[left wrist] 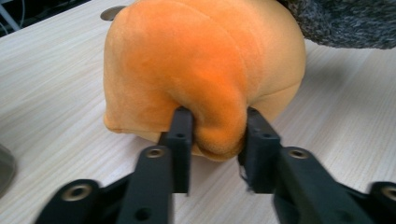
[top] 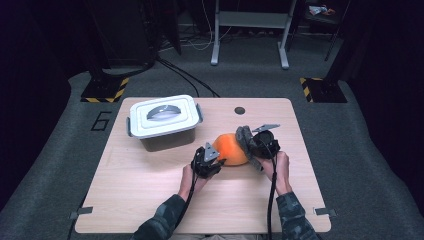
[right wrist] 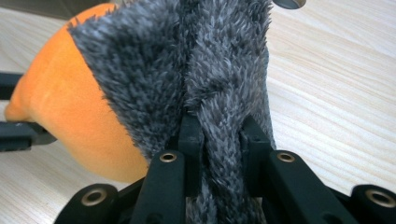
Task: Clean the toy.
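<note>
Both grippers pinch the orange plush toy (top: 231,148) lying mid-table (top: 150,200): left gripper (left wrist: 214,135) clamps a fold of its orange fabric, right gripper (right wrist: 219,140) is closed tight on its grey furry part (right wrist: 201,70) (the lidded box (top: 164,119) sits well apart).

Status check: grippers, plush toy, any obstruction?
Left gripper pinching orange plush toy. Right gripper shut on its grey fuzzy part. Lidded box clear, behind left.

Beyond the jaws, grey carpet (top: 60,150) surrounded the pale wooden table (top: 150,200); a white metal frame (top: 250,30) and hazard-striped stand bases (top: 105,90) stood in dimness.
</note>
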Demonstrator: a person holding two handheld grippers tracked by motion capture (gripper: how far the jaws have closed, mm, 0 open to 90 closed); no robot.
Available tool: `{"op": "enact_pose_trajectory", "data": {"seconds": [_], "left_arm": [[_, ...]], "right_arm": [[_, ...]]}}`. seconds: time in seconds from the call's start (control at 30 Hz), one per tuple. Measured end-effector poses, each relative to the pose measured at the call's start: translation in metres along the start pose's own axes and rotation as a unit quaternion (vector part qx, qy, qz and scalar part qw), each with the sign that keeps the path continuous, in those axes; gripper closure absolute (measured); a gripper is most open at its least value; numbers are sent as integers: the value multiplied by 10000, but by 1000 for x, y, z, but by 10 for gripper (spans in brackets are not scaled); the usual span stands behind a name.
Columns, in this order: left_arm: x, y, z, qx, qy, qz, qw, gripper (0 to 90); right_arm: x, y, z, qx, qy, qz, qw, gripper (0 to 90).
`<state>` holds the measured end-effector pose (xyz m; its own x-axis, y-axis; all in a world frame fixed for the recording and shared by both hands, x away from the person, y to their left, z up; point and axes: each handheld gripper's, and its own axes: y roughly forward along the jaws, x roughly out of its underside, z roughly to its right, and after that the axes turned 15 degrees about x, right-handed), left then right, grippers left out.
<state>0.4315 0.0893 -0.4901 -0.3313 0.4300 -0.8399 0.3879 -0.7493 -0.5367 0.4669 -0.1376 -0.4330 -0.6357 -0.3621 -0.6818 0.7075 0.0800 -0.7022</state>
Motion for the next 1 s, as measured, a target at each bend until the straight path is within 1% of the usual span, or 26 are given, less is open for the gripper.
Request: {"op": "enact_pose_trajectory", "data": {"seconds": [0.03, 0.07, 0.13, 0.17, 0.2, 0.23, 0.3, 0.33, 0.37, 0.4, 0.47, 0.5, 0.53, 0.6, 0.63, 0.67, 0.7, 0.77, 0.8, 0.83, 0.87, 1.0], "left_arm": [[0, 0, 0, 13, -30, 22, 10000, 734], [-1, -1, 0, 68, -82, 31, 9999, 751], [-4, -3, -1, 139, -210, 74, 9997, 770], [-6, -4, -1, 187, -288, 108, 9994, 773], [-8, -5, -1, 253, -376, 142, 9989, 775], [-10, -7, -1, 274, -403, 176, 9987, 776], [-13, -10, 0, 374, -516, 254, 9976, 777], [-15, -11, 1, 422, -544, 278, 9972, 777], [-16, -12, 2, 457, -581, 299, 9968, 777], [-17, -14, 2, 470, -608, 287, 9966, 777], [-19, -14, 4, 527, -649, 304, 9960, 775], [-19, -14, 5, 513, -633, 295, 9962, 775], [-19, -13, 5, 513, -672, 293, 9960, 774], [-17, -11, 4, 449, -724, 209, 9961, 772], [-16, -11, 2, 443, -786, 229, 9957, 771], [-15, -11, 1, 452, -830, 249, 9952, 770], [-15, -10, 1, 428, -875, 272, 9949, 770], [-15, -10, 1, 414, -861, 252, 9951, 769], [-15, -10, 2, 424, -857, 223, 9952, 768], [-16, -9, 2, 410, -853, 210, 9953, 768], [-16, -9, 2, 407, -871, 223, 9951, 767], [-15, -9, 0, 427, -918, 240, 9946, 762]], "right_arm": [[0, -1, 1, 6, 14, 25, 10000, 749], [0, -4, 2, 3, 56, 45, 10000, 750], [-1, -10, 4, 13, 96, 110, 9999, 749], [-2, -13, 5, -15, 25, 173, 9998, 749], [-4, -18, 4, -39, 66, 188, 9998, 749], [-5, -23, 3, -52, 47, 251, 9997, 749], [-10, -34, -1, -75, -70, 361, 9993, 749], [-12, -38, -4, -110, -76, 416, 9990, 749], [-14, -43, -7, -162, -166, 480, 9986, 749], [-16, -47, -12, -187, -232, 498, 9983, 749], [-20, -51, -22, -315, -333, 531, 9975, 749], [-21, -50, -28, -377, -421, 531, 9970, 749], [-21, -47, -33, -397, -495, 473, 9969, 749], [-21, -36, -41, -303, -631, 381, 9968, 749], [-20, -33, -42, -291, -623, 381, 9969, 750], [-20, -31, -42, -320, -624, 388, 9968, 750], [-20, -30, -42, -301, -582, 401, 9970, 749], [-20, -29, -43, -272, -570, 389, 9972, 750], [-20, -30, -42, -249, -648, 405, 9968, 749], [-20, -30, -42, -232, -608, 387, 9971, 749], [-19, -31, -40, -215, -623, 370, 9971, 749], [-16, -30, -32, -128, -510, 323, 9981, 748]]}}
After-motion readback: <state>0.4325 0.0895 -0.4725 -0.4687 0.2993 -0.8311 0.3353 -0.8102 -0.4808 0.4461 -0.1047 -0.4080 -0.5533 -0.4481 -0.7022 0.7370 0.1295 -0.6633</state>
